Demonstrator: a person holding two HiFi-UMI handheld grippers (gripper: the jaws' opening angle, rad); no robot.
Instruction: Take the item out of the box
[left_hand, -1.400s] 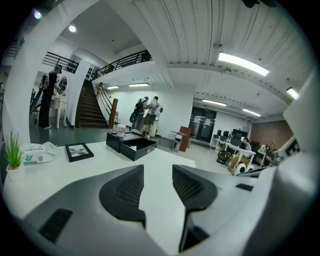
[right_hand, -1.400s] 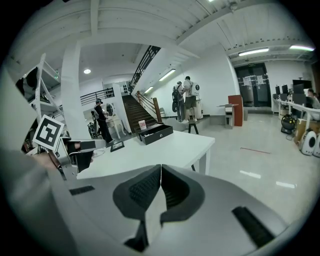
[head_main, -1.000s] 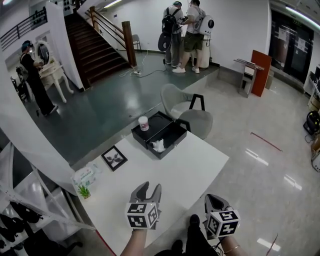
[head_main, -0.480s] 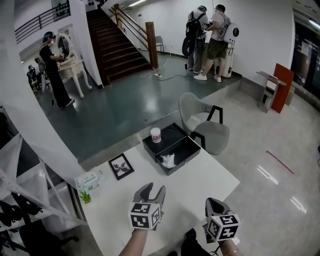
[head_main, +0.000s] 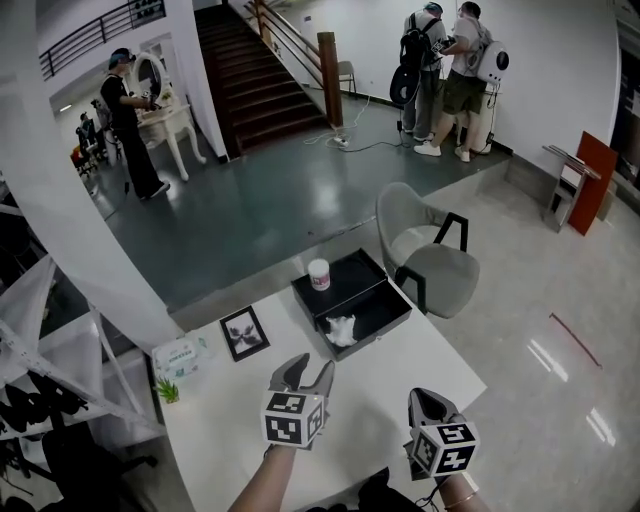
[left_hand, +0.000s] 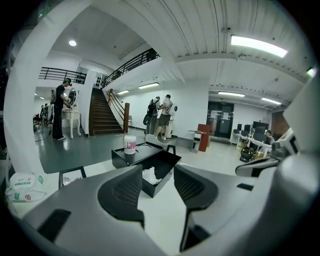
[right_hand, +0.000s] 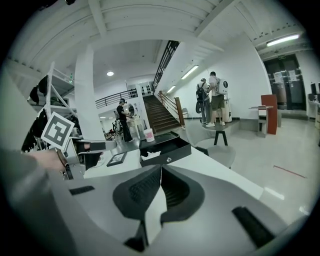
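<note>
**Box nearer in view, item not yet grasped**

Head view: the box (head_main: 378, 300) is now seen closer than a second ago, far on the counter (head_main: 390, 375), with the white item (head_main: 341, 330) inside it.

Left gripper view: the left gripper (left_hand: 157, 170) is held with jaws spread, empty, and aimed at the box.

Right gripper view: the right gripper (right_hand: 160, 169) has its jaws pressed together on nothing.

The reach is judged still to come.

The black box (head_main: 380, 305) lies open; a crumpled white item (head_main: 341, 330) inside.

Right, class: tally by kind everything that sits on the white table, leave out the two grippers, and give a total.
Black box, open: 1
White crumpled item in the box: 1
White tub: 1
Picture frame: 1
Tissue pack: 1
Small green plant: 1
Total: 6
</note>
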